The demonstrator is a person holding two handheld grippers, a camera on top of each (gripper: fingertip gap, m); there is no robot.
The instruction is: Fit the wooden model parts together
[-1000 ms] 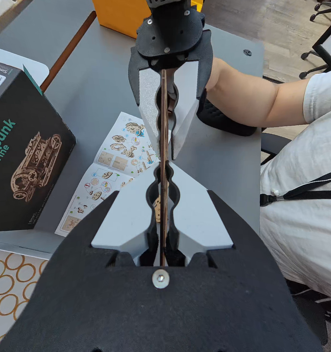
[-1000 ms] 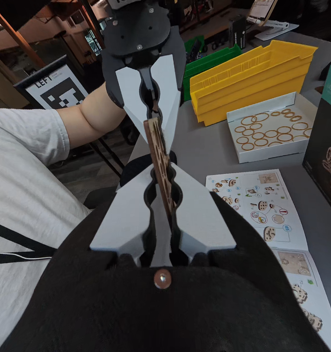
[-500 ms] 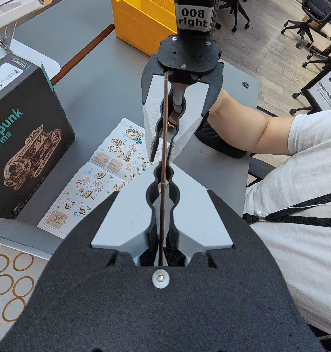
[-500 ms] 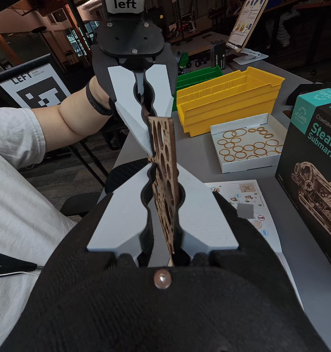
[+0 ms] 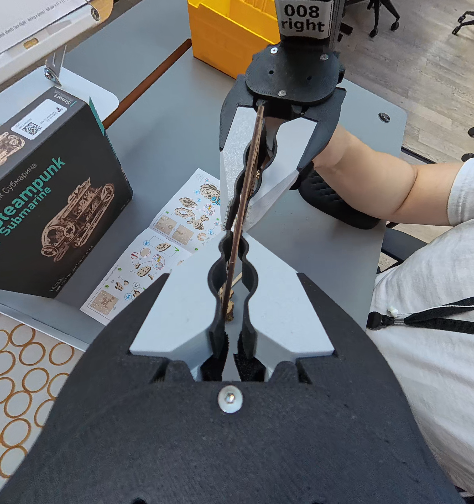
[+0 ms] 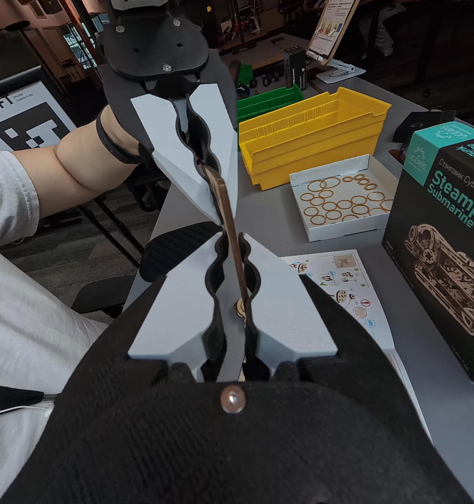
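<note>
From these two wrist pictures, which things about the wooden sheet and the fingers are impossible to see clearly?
- Wooden sheet, left wrist view: seen edge-on, so its cut-out pattern is hidden.
- Left gripper: the sheet passes between its fingers, but whether they pinch it cannot be told.
- Right gripper, right wrist view: the sheet leans on one finger; a gap shows beside it.
- Small wooden parts: mostly hidden by the fingers.
- Instruction leaflet: partly covered by both grippers.

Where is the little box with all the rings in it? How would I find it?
Look on the grey table for the long yellow bin. Right in front of it, beside the tall dark model box, sits a shallow white tray. It is the only container filled with thin tan rings lying flat, loose and scattered.
</note>
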